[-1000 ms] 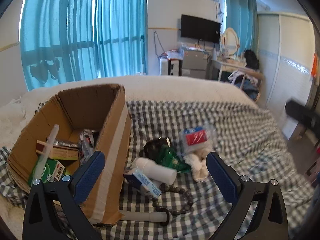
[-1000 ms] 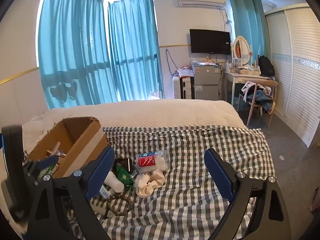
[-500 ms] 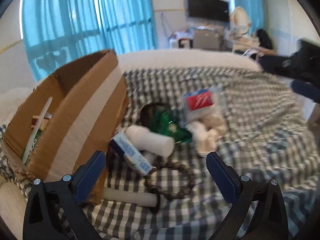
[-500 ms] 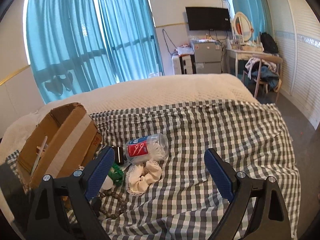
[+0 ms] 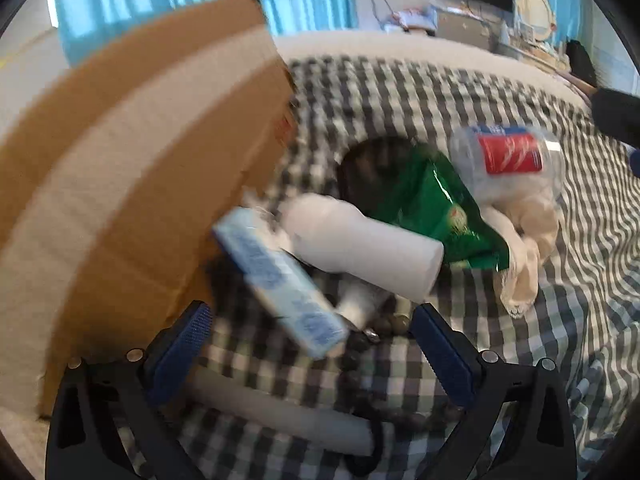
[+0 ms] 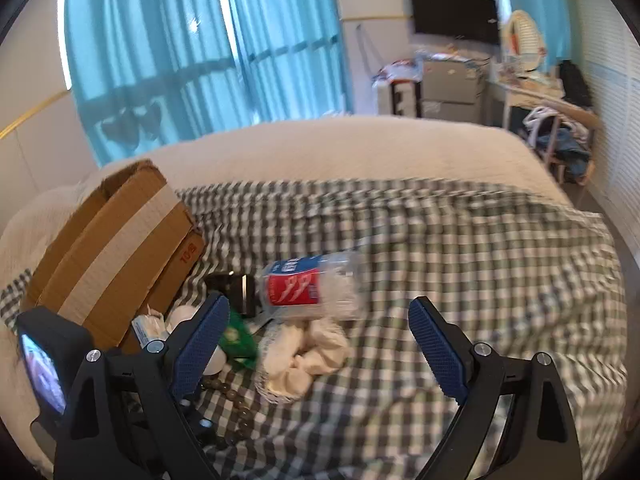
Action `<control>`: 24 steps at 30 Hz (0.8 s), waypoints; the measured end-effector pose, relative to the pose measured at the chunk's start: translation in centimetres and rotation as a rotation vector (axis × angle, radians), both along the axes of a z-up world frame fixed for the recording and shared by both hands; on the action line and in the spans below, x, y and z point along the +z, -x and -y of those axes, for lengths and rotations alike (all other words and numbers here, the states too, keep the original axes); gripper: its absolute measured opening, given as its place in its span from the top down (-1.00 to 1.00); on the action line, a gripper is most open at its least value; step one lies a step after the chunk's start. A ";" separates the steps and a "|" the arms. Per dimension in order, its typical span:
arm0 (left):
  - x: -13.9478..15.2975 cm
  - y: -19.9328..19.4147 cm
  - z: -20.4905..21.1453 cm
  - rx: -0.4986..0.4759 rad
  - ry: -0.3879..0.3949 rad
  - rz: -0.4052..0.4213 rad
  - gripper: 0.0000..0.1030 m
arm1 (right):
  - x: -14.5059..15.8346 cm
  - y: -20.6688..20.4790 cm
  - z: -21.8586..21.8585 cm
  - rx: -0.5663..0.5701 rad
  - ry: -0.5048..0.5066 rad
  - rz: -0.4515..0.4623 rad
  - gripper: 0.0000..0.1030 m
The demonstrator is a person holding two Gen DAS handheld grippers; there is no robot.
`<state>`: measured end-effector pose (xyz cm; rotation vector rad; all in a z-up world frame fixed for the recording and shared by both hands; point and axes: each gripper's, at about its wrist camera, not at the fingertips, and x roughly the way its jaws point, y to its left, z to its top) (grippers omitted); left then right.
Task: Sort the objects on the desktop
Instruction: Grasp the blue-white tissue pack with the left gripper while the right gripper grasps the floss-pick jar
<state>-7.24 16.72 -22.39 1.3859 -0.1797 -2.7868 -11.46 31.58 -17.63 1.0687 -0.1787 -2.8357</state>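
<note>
Left gripper (image 5: pixel 308 324) spread wide, holding nothing, poised over blue carton (image 5: pixel 280 280) and what looks like a white bottle (image 5: pixel 360 248) beside cardboard box (image 5: pixel 132 168). Right gripper (image 6: pixel 316 328) likewise wide, empty.

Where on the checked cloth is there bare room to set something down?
The checked cloth lies bare right of the clear bottle and white rag, out to the edge. Crowded: between the box and bottle lie a blue carton, white bottle, green packet and beads.
</note>
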 end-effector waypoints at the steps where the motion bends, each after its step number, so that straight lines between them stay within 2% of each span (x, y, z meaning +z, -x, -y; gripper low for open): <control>1: 0.1 0.0 0.0 -0.004 -0.003 -0.014 -0.99 | -0.3 0.6 0.4 0.010 -0.006 0.011 -0.78; 2: 0.3 0.0 0.1 -0.007 -0.005 -0.035 -0.99 | -0.7 1.3 0.9 0.024 -0.021 0.021 -0.78; 4: 0.2 0.1 0.5 -0.008 -0.006 -0.044 -0.83 | -1.3 2.6 1.9 0.049 -0.056 0.029 -0.78; 5: -0.3 0.5 1.1 -0.007 -0.019 -0.021 -0.41 | -1.7 3.3 2.4 0.064 -0.073 0.038 -0.78; 6: -0.9 1.1 1.8 -0.003 -0.056 0.019 0.12 | -2.3 4.2 3.0 0.070 -0.090 0.055 -0.79; 8: -2.6 2.9 4.4 0.034 -0.176 0.132 0.45 | -3.3 5.8 3.7 0.061 -0.124 0.093 -0.81; 9: -2.9 3.1 4.7 0.025 -0.183 0.141 0.46 | -3.7 6.4 4.0 0.049 -0.145 0.113 -0.86; 12: -2.8 2.8 4.1 0.005 -0.141 0.111 0.47 | -4.3 7.7 4.6 0.024 -0.181 0.109 -0.93; 18: -3.0 2.5 4.1 -0.012 -0.128 0.093 0.53 | -6.7 9.6 4.5 -0.022 -0.225 0.190 -0.94; 21: -2.3 1.7 3.6 -0.029 -0.108 0.068 0.54 | -7.3 9.7 3.6 -0.011 -0.153 0.232 -0.87; 24: -1.6 0.5 3.2 -0.041 -0.092 0.038 0.58 | -6.6 9.2 2.5 -0.024 -0.077 0.222 -0.86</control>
